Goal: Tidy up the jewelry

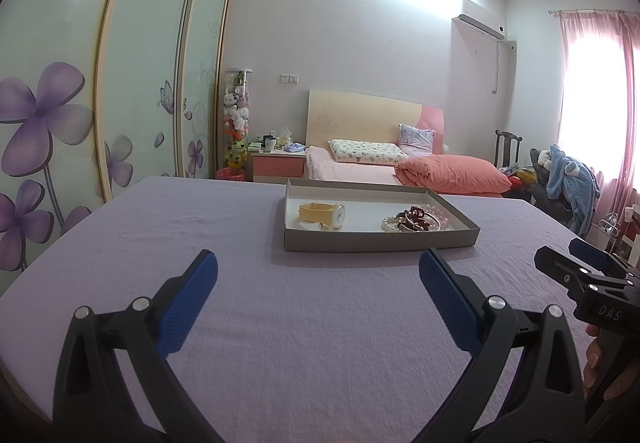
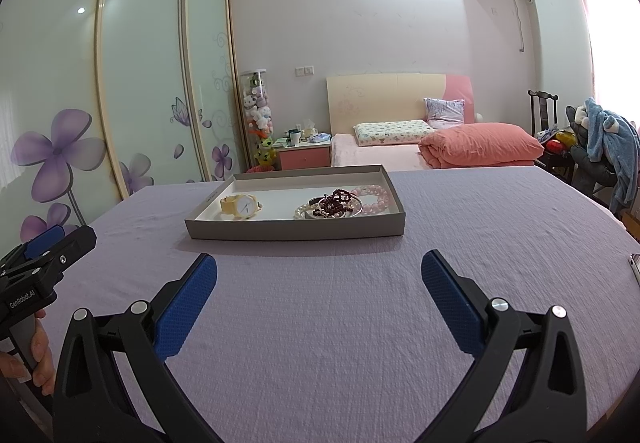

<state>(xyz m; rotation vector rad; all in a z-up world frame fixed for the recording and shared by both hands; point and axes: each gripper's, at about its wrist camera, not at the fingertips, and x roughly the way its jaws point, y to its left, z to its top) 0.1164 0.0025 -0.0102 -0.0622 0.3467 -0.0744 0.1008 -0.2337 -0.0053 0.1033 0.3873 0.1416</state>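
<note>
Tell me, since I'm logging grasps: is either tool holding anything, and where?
Nothing is held: left tool and right tool are open over the tablecloth.

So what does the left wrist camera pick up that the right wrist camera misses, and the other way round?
Only the left wrist view shows the right gripper from the side, at its right edge, and the small red bin by the nightstand. Only the right wrist view shows the left gripper at its left edge, and a silvery object cut off at the cloth's right edge. Both show the gray tray on the lilac cloth, holding a yellow watch and tangled bracelets, with the bed behind.
</note>
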